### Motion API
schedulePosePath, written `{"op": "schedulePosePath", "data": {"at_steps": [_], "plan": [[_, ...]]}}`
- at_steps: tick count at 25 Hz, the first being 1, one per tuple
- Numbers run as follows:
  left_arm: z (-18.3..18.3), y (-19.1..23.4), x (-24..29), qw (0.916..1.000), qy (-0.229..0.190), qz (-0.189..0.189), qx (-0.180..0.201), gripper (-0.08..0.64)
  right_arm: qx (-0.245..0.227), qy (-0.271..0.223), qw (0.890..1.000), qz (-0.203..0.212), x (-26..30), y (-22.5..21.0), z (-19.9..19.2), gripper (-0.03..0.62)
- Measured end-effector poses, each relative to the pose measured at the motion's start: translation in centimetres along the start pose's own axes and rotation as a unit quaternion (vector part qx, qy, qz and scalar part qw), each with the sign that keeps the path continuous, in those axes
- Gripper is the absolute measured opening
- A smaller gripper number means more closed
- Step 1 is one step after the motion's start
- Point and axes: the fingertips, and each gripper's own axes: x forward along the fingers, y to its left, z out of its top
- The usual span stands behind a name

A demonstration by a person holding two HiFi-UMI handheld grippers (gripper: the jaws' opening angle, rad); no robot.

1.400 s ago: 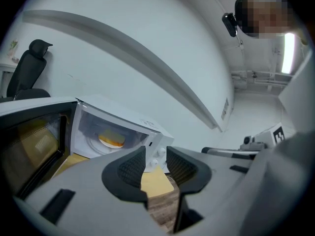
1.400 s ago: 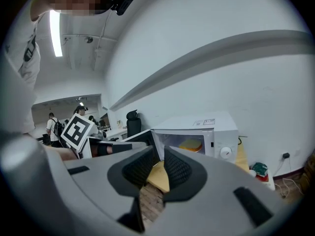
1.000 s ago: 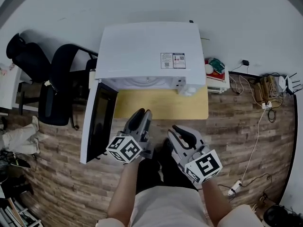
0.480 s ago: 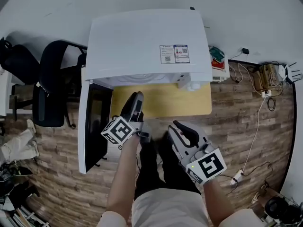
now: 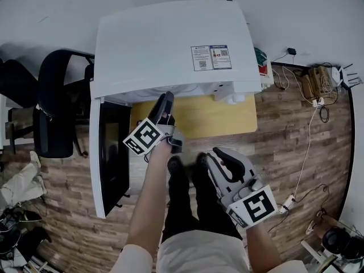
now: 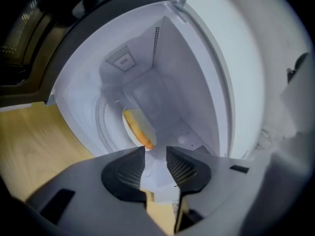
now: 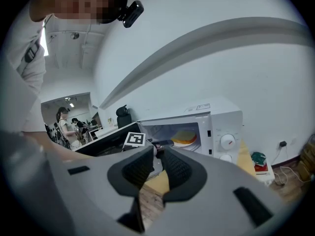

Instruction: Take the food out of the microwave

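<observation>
The left tongs (image 6: 156,151) stand fairly wide with nothing between them, their tips at the mouth of the microwave (image 5: 170,44). The right tongs (image 7: 157,150) hang back over the floor with only a narrow gap, also empty.

The food (image 6: 138,128), a yellow round on an orange-rimmed dish, sits inside the cavity on the turntable. It lies just beyond the left tips and is not yet touched.

The dish looks shallow and flat, so I judge the likeliest trouble is a pinch on the rim alone. It could then tip as it comes out and shed the food, or drag the turntable with it. The left tongs also look rolled to one side, so a bite taken that way might land askew. The cavity is low, and the marker cube could knock the frame.

Nothing stands between tongs and food. The door (image 5: 108,147) is swung open just beside the left arm, where a nudge could swing it inward. A bare strip of yellow worktop (image 5: 222,118) lies in front of the microwave. Farther off are black chairs (image 5: 54,112) on the left, and a red-and-green thing (image 5: 260,58) and cables (image 5: 318,95) on the right.
</observation>
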Motion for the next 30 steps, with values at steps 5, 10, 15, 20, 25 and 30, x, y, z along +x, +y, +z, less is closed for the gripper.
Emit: {"op": "schedulePosePath", "data": {"at_steps": [5,10,15,20,25,30], "plan": [[0.1,1.3,1.6,0.9998,-0.002,0.008,-0.020,0.115,0.007,0.009,1.000,-0.010,0.1,0.0,-0.8,0.066],[0.8,2.4,2.3,0.9957,-0.020,0.011,-0.090,0.115,0.018,0.008,1.000,-0.011,0.4,0.2,-1.1,0.066],[1.2,2.9,2.7,0.9892,-0.037,0.009,-0.142,0.115,0.024,0.008,1.000,-0.009,0.5,0.4,-1.3,0.064],[1.7,3.4,3.3,0.9794,-0.059,0.011,-0.193,0.115,0.028,0.010,1.000,-0.008,0.4,0.2,-1.5,0.064],[1.9,4.2,3.3,0.9668,-0.072,0.028,-0.243,0.115,0.033,0.013,0.999,-0.007,0.4,0.1,-1.7,0.063],[2.4,4.4,3.7,0.9591,-0.085,0.025,-0.269,0.115,0.035,0.012,0.999,-0.007,0.4,-0.2,-1.6,0.063]]}}
